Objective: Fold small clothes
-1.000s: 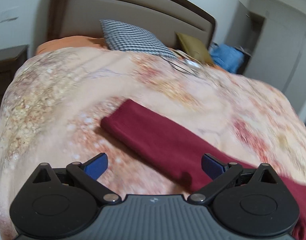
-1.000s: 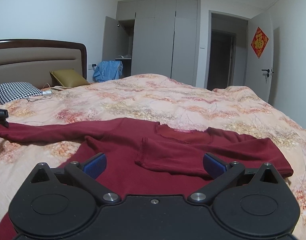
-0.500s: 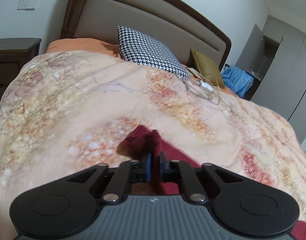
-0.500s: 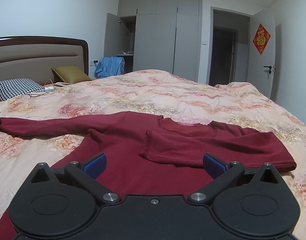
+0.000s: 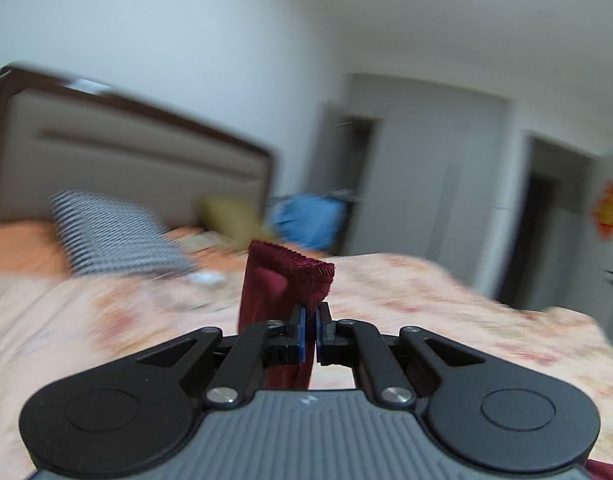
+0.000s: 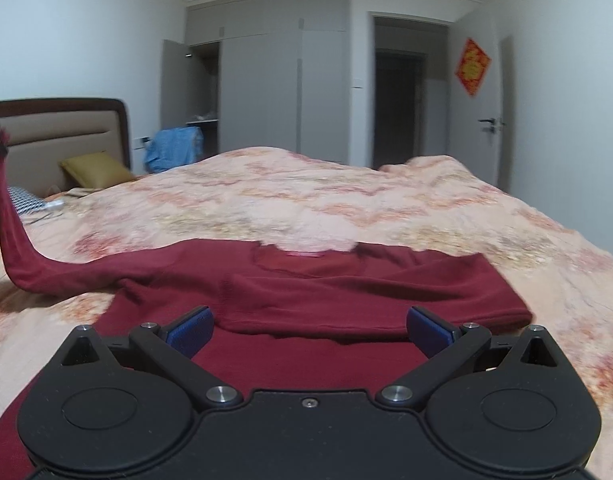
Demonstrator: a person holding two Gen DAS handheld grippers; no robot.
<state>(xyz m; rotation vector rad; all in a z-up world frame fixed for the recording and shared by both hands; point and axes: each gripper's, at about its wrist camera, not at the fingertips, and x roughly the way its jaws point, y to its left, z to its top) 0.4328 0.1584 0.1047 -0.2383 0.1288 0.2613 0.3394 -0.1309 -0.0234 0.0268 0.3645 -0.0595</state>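
Sleeve (image 5: 284,280), flat a second ago, now hangs clamped in left tongs (image 5: 309,330) (right tongs (image 6: 308,330) apart), ready to fold toward three o'clock.

One dark red sweater (image 6: 306,284) on one floral quilt (image 6: 346,200), and two grippers on show: the left gripper (image 5: 309,334) and the right gripper (image 6: 308,330). Up at the single headboard (image 6: 62,136) that's two cushions, one houndstooth pillow (image 5: 114,236) and one olive cushion (image 6: 96,168), plus one blue garment (image 6: 174,148) by the wardrobe. On the far wall, one red door ornament (image 6: 472,66) and one door handle (image 6: 490,122).
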